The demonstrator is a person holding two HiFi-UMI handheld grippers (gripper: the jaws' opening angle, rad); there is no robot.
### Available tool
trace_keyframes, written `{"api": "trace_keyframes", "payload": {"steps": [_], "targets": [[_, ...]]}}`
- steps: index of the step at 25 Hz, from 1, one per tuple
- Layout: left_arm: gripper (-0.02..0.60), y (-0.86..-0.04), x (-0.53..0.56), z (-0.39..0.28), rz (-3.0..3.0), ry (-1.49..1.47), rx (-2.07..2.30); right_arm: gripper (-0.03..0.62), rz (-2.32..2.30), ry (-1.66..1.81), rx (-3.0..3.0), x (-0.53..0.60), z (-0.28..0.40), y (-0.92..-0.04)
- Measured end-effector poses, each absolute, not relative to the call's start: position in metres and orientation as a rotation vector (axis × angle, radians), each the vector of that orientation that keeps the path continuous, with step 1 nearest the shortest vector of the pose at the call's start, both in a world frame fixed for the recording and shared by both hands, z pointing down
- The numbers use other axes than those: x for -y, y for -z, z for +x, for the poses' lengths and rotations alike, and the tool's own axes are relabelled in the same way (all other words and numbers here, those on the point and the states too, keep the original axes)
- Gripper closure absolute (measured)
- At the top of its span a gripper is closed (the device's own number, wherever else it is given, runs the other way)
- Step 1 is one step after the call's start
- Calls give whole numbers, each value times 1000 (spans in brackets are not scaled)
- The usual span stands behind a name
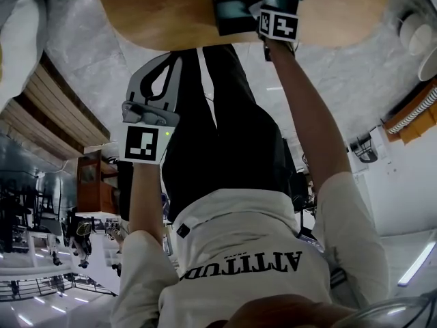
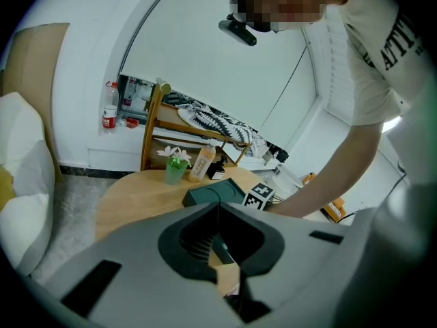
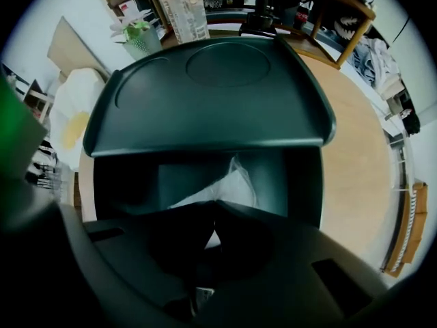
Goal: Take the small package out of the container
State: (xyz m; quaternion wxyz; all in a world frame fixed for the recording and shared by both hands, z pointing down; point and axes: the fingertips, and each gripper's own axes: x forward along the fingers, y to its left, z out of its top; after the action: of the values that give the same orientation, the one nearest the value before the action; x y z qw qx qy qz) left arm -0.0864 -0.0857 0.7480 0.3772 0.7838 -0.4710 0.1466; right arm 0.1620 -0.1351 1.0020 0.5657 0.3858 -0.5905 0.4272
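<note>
Container (image 3: pixel 304 180) sits near the edge of the bench (image 2: pixel 136 197) closest to the person, lid hinged open. Small package (image 3: pixel 232 183) lies inside the well, long axis diagonal, its crumpled end pointing up toward the lid. Right gripper (image 3: pixel 216 207) points down into the well; fingers closed together, tips pinching the package's near edge. Left gripper (image 2: pixel 218 205) held off the bench edge; fingers shut together, nothing between them.

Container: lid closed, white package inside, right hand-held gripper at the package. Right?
No, the lid is open, tipped back off the container, as the right gripper view shows. The white package is inside, with the right hand-held gripper at it.
</note>
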Motion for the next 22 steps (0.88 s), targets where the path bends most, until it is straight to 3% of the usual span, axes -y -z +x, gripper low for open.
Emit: {"api": "trace_keyframes", "payload": {"steps": [12, 22], "targets": [[558, -714, 83, -92, 2050, -373, 1226, 574, 872, -982, 1553, 123, 146, -950], [558, -621, 87, -89, 2165, -340, 1266, 574, 879, -914, 1691, 131, 132, -846]]}}
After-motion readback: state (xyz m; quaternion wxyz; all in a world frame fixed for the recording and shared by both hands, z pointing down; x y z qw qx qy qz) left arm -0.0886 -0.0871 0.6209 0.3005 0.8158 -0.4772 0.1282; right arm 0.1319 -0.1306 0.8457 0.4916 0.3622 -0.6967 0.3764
